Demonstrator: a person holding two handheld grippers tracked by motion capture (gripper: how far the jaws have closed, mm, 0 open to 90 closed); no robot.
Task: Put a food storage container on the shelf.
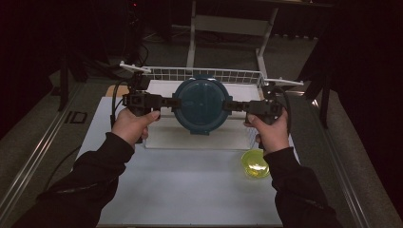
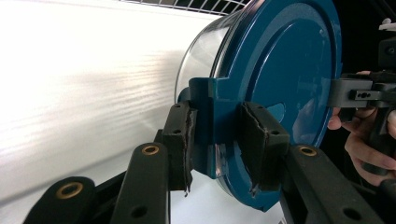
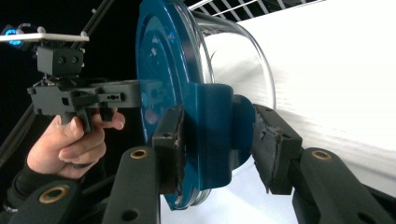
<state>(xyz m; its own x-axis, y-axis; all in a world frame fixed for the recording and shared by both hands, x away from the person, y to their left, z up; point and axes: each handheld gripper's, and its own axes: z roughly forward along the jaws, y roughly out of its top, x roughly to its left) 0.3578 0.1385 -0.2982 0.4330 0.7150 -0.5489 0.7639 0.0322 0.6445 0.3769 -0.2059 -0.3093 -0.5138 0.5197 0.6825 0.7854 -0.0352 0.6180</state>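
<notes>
Two hand-held grippers carry one round container between them above the white tabletop (image 1: pixel 190 190). A white mat (image 1: pixel 199 135) lies on the tabletop's far half, with a white wire rack (image 1: pixel 209 74) standing along its far edge. The container (image 1: pixel 202 105) is clear-walled with a dark blue lid and hangs over the mat, clear of the surface, its lid facing the high camera.

The left hand-held gripper (image 1: pixel 167 102) comes in level from the container's left side. In its own view the jaws stand partly closed, their pads pressed on either face of a blue latch tab (image 2: pixel 215 126) at the lid's rim.

The right hand-held gripper (image 1: pixel 231 105) comes in level from the opposite side, jaws likewise partly closed around the tab (image 3: pixel 212 135) there; the pad on the lid side touches it, while the other pad sits just beside the tab's back.

A small yellow-green bowl (image 1: pixel 255 164) rests on the tabletop near the right forearm, well apart from the container.
</notes>
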